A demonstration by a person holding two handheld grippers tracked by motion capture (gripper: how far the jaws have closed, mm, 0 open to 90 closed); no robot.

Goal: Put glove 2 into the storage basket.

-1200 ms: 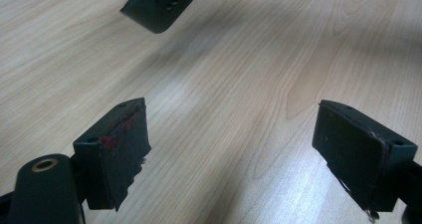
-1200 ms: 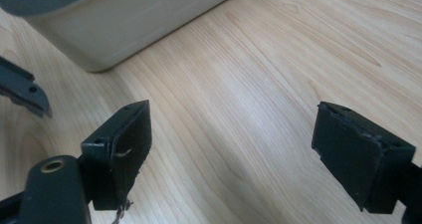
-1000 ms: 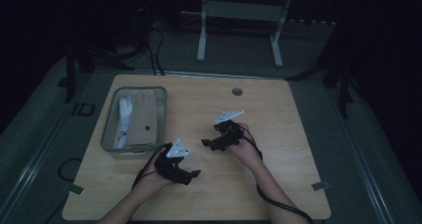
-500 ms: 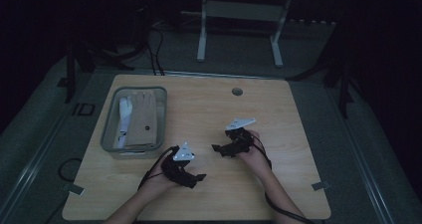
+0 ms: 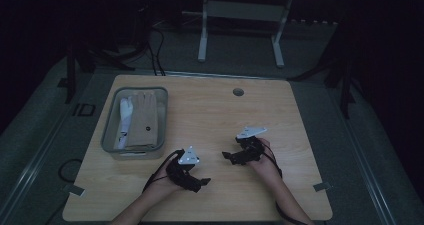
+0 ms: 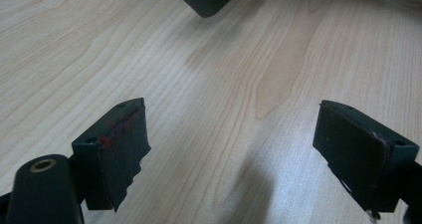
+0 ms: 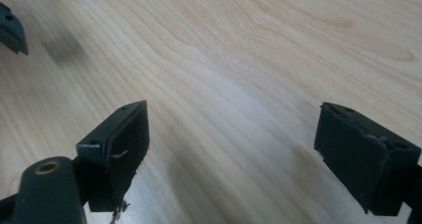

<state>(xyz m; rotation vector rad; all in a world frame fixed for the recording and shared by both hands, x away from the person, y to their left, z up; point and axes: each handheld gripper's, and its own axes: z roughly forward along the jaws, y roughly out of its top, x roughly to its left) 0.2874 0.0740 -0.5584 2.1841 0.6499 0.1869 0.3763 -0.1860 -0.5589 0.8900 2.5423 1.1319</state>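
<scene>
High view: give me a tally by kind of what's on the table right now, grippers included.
Grippers: 2, the left gripper and the right gripper, both open and holding nothing
Trays: 1, the grey tray
Gloves: 2 in the tray, a tan glove and a white glove
Total: 5

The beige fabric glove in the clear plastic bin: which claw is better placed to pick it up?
Probably the left claw: it is open and nearer the clear plastic bin holding the beige fabric glove.
</scene>
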